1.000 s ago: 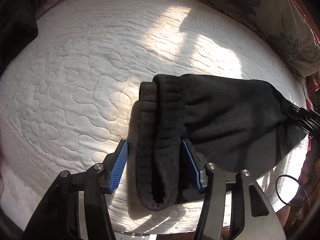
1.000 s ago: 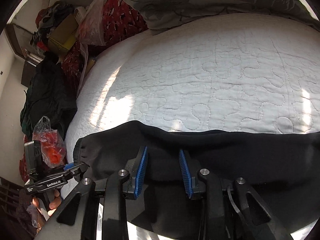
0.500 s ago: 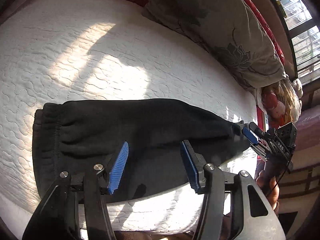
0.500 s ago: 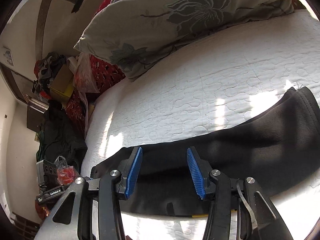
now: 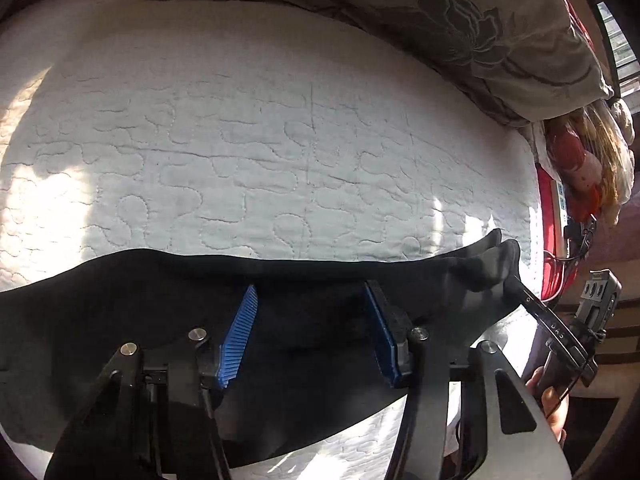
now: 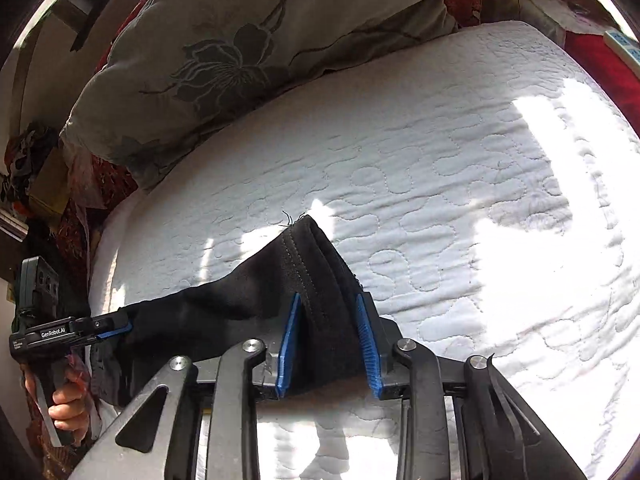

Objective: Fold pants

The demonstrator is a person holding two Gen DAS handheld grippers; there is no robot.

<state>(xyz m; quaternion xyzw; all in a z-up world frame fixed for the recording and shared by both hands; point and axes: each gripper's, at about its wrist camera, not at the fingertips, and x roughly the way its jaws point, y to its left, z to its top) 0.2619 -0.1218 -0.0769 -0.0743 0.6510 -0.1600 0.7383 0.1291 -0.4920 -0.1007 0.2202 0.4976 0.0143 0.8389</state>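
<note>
Black pants lie stretched across the white quilted bed, under and in front of both claws. Left claw hangs wide apart above the cloth, gripping nothing. Right claw has the hem end between its blue pads; I cannot tell if it pinches. Beyond lies a flowered pillow.

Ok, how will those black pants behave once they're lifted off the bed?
Probably floppy: the pants follow the quilted bed and crease near the right gripper, so unsupported parts should sag. Probably not slippery, as the fabric looks fuzzy and matte. Likely light, since the cuff bunches easily between the jaws.
</note>
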